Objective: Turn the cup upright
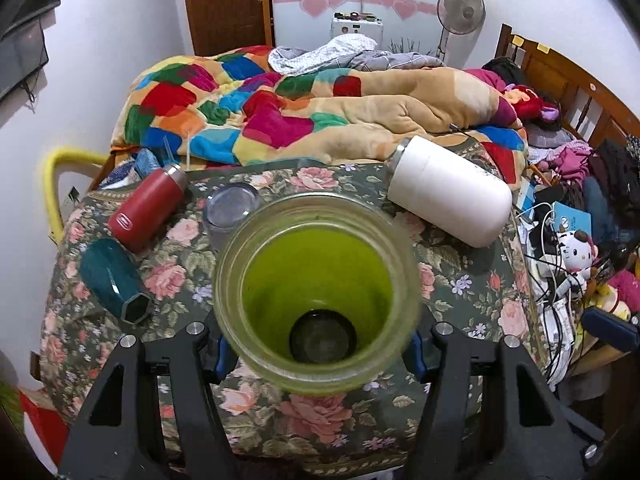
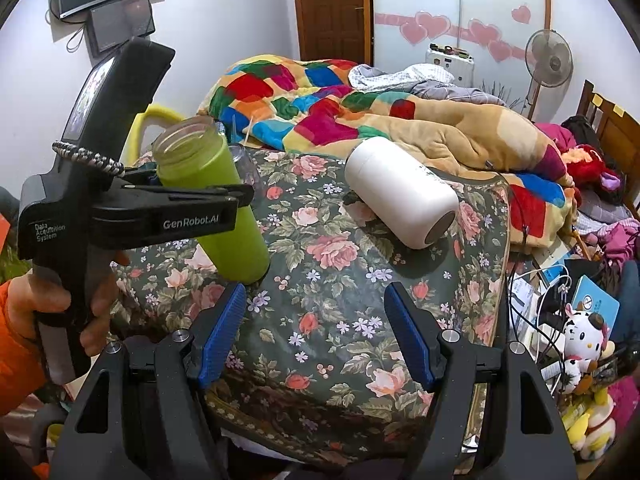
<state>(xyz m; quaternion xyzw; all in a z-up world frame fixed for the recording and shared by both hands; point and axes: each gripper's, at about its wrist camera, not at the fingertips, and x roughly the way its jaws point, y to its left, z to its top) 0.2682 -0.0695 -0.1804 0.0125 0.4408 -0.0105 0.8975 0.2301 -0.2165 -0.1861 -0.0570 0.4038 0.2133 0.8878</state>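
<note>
A green glass cup fills the middle of the left wrist view, its open mouth toward the camera. My left gripper is shut on it. In the right wrist view the green cup is held tilted, mouth up and to the left, its base touching or just above the floral cloth, with the left gripper clamped round its middle. My right gripper is open and empty above the cloth, to the right of the cup.
A white bottle lies on its side at the back right. A red flask, a teal cup and a clear glass lie or stand at the left. Bedding lies behind; cables and toys lie right.
</note>
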